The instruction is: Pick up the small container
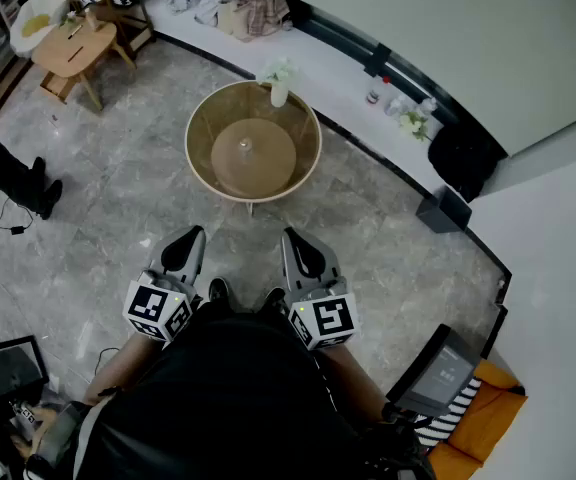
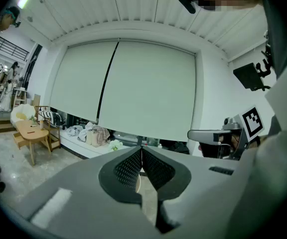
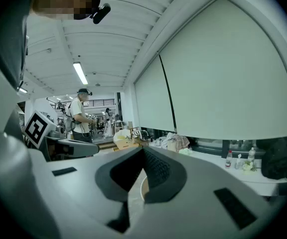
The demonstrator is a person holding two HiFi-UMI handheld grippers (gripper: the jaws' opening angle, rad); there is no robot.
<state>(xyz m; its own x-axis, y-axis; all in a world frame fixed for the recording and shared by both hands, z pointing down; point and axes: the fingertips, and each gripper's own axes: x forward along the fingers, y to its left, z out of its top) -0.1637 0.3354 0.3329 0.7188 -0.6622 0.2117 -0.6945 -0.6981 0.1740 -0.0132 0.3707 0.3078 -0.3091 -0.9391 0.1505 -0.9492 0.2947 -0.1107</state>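
Observation:
A round wooden table with a raised rim stands on the grey stone floor ahead of me. At its middle sits a small clear object, too small to make out further. A white vase with flowers stands at the table's far rim. My left gripper and right gripper hang side by side close to my body, well short of the table. Both are shut with nothing between the pads. In the left gripper view the left gripper shows closed jaws. The right gripper looks the same in its own view.
A low white ledge along the far wall carries clothes and small bottles; a black bag sits at its right end. A wooden side table is far left. A person's legs are at the left.

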